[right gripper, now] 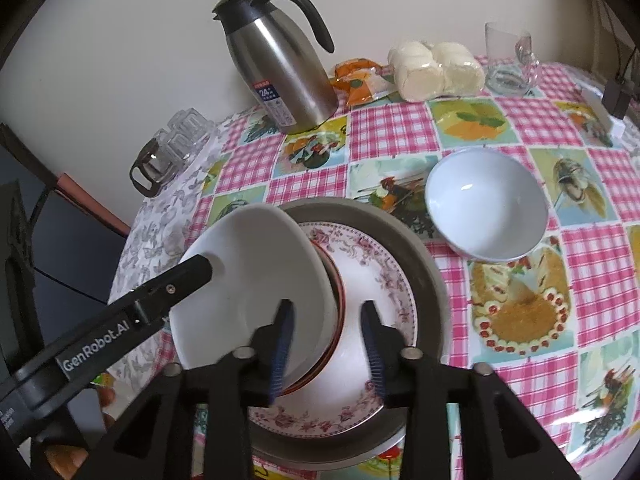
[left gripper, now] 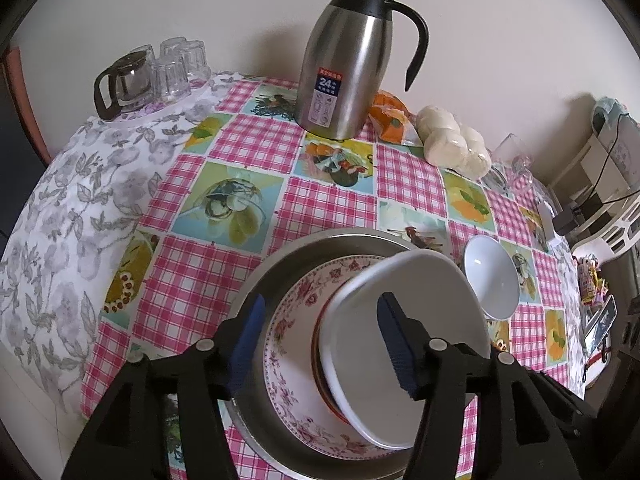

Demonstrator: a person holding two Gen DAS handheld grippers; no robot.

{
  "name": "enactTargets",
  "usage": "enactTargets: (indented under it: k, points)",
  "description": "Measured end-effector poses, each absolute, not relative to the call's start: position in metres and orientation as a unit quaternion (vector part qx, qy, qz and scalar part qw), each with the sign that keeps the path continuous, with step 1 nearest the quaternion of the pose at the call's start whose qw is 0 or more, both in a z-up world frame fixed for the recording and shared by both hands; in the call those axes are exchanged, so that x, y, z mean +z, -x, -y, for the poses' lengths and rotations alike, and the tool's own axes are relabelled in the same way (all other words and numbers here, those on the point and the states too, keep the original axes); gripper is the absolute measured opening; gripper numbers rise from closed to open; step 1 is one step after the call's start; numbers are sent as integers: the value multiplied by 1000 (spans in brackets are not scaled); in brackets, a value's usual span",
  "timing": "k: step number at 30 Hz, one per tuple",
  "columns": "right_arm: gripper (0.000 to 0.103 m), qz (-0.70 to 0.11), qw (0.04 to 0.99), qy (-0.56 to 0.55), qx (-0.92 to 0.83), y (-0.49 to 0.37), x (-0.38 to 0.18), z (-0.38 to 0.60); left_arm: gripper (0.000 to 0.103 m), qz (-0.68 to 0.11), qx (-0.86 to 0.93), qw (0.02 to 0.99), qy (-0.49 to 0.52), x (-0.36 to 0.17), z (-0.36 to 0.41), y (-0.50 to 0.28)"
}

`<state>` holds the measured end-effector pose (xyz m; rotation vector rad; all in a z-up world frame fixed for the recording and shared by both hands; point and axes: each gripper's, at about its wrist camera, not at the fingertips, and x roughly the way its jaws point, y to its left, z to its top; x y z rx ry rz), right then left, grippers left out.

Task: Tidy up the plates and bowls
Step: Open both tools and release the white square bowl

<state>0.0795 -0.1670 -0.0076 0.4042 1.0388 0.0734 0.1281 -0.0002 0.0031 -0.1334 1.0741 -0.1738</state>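
Left hand-held gripper (left gripper: pixel 320 344) open astride tilted white plate (left gripper: pixel 408 320); white bowl (left gripper: pixel 492 276) nearby

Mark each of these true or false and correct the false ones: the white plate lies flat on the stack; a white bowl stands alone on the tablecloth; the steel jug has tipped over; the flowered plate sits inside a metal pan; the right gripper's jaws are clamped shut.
1. The white plate lies flat on the stack. False: it is tilted, one edge raised.
2. A white bowl stands alone on the tablecloth. True.
3. The steel jug has tipped over. False: it stands upright.
4. The flowered plate sits inside a metal pan. True.
5. The right gripper is clamped shut. False: its jaws stand apart.
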Motion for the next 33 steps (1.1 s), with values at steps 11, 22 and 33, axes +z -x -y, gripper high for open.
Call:
enactTargets:
  k: [11, 22, 33]
  points:
    - [76, -471, 866, -168, 15, -76, 3, 171, 83, -481, -39, 873, 64, 15, -16, -126]
    - [100, -459, 874, -163, 4, -72, 7, 178, 84, -466, -3, 882, 69, 21, -28, -123]
    - [103, -447, 878, -169, -12, -63, 14, 200, 97, -450, 22, 891, 55, 29, -22, -116]
